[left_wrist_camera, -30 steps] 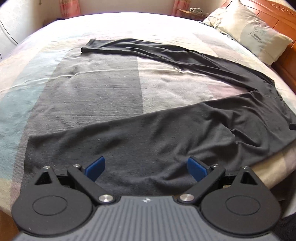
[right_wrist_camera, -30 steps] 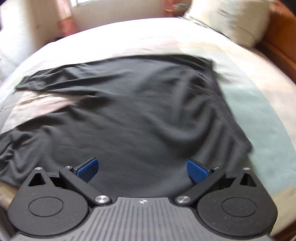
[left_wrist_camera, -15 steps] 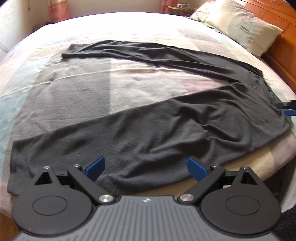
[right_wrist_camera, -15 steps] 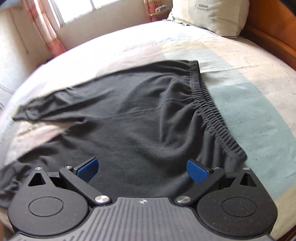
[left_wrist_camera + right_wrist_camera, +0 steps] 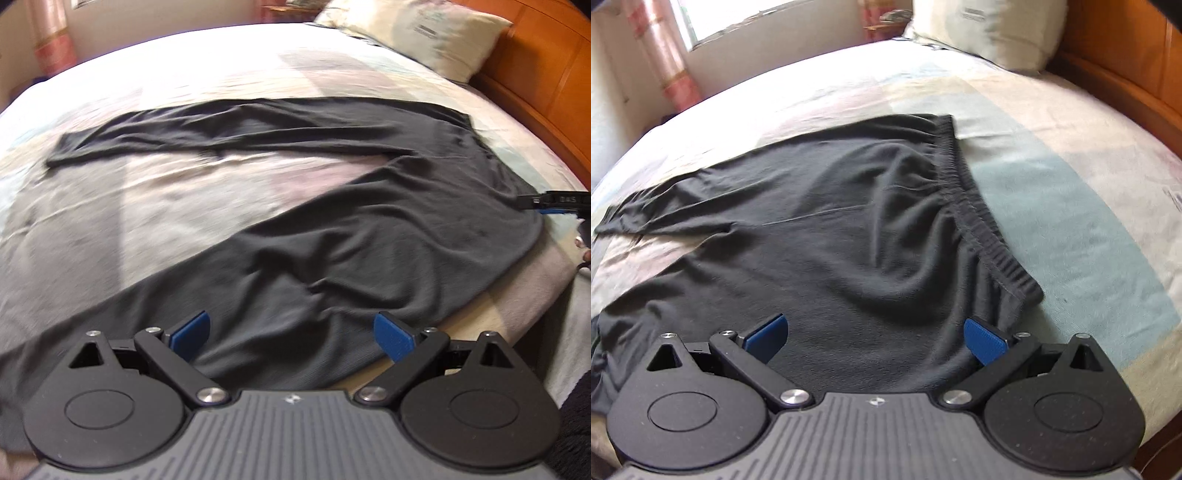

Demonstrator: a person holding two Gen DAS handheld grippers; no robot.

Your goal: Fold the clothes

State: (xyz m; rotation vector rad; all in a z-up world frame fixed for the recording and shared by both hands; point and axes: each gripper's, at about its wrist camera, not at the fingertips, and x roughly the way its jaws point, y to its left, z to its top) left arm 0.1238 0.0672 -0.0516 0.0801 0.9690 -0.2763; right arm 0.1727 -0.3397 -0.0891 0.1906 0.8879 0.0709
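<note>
Black trousers lie spread flat on the bed, legs apart in a V, one leg reaching far left and the other running toward the near edge. My left gripper hovers open over the near leg, blue pads wide apart and empty. In the right wrist view the trousers show their elastic waistband on the right. My right gripper is open just above the seat of the trousers near the waistband's near corner. The right gripper also shows at the far right edge of the left wrist view.
The bed has a pastel patchwork sheet. A cream pillow leans on the wooden headboard at the right. A window with pink curtains stands beyond the bed. The mattress's near edge drops off at the lower right.
Both views have swung and shifted right along the bed. The left gripper moved further along the near leg; the right gripper drew closer to the waistband. Both stayed open.
</note>
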